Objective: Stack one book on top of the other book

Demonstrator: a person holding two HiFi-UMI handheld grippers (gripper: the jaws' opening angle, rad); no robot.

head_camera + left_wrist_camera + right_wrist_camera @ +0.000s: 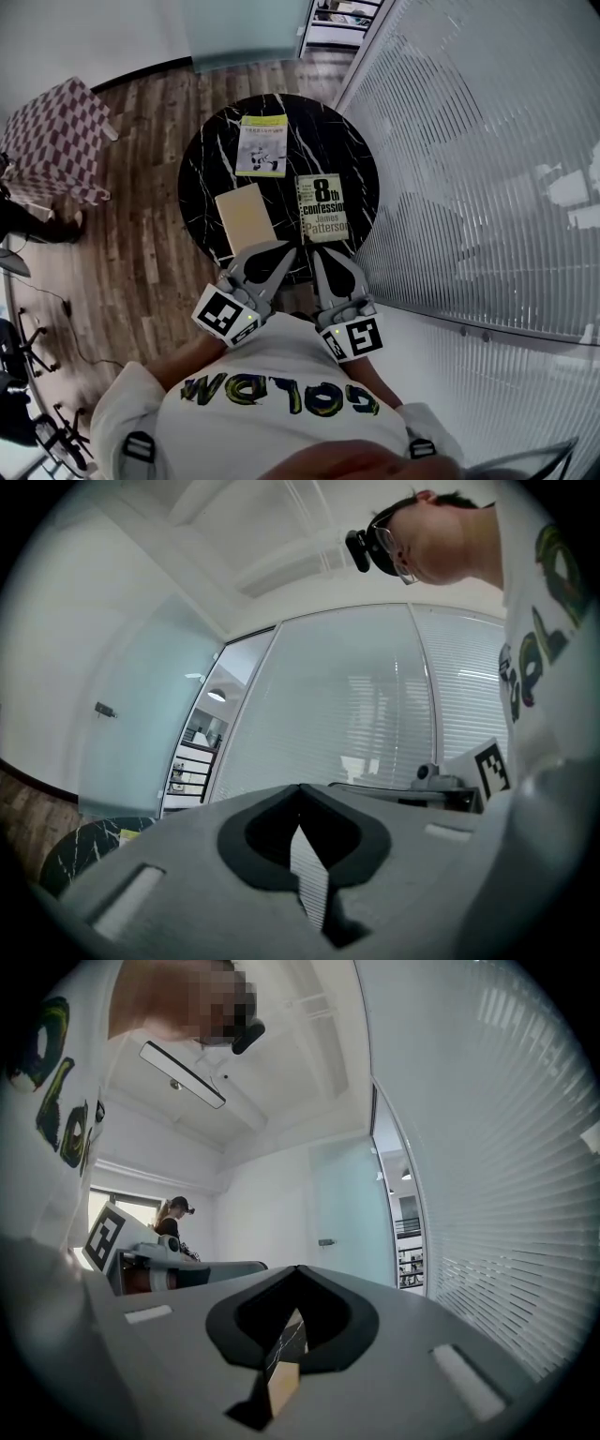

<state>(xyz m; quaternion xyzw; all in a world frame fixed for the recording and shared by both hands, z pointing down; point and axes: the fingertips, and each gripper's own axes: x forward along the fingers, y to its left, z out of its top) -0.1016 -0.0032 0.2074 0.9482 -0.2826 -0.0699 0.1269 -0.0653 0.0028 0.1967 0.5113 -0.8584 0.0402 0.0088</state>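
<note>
Closest to you are both grippers, held right in front of your white T-shirt [281,412] and pointing out level toward the desk. The left gripper [284,253] has its grey fingers [267,267] pressed together with nothing between them, and the left gripper view shows the same thing [302,791]. The right gripper [319,255] is the same: fingers [330,274] closed, nothing held [298,1271]. In the head view both tips sit over the near rim of the round black marble-look desk [202,159]; I can't tell whether they touch it. On the desk, the plain tan book [246,214] lies flat just past the left gripper's tip. Beside it on the right, close but apart, is the cream paperback with big black "8th confession" lettering [322,208]. Farther back lies the white book with a yellow-green top band [261,145], on its own, so none are stacked. Around the desk are brown wood plank floor [141,234], a pink-and-white checkered seat [56,141] off to the left, and a glass wall with white blinds [469,141] on the right.
</note>
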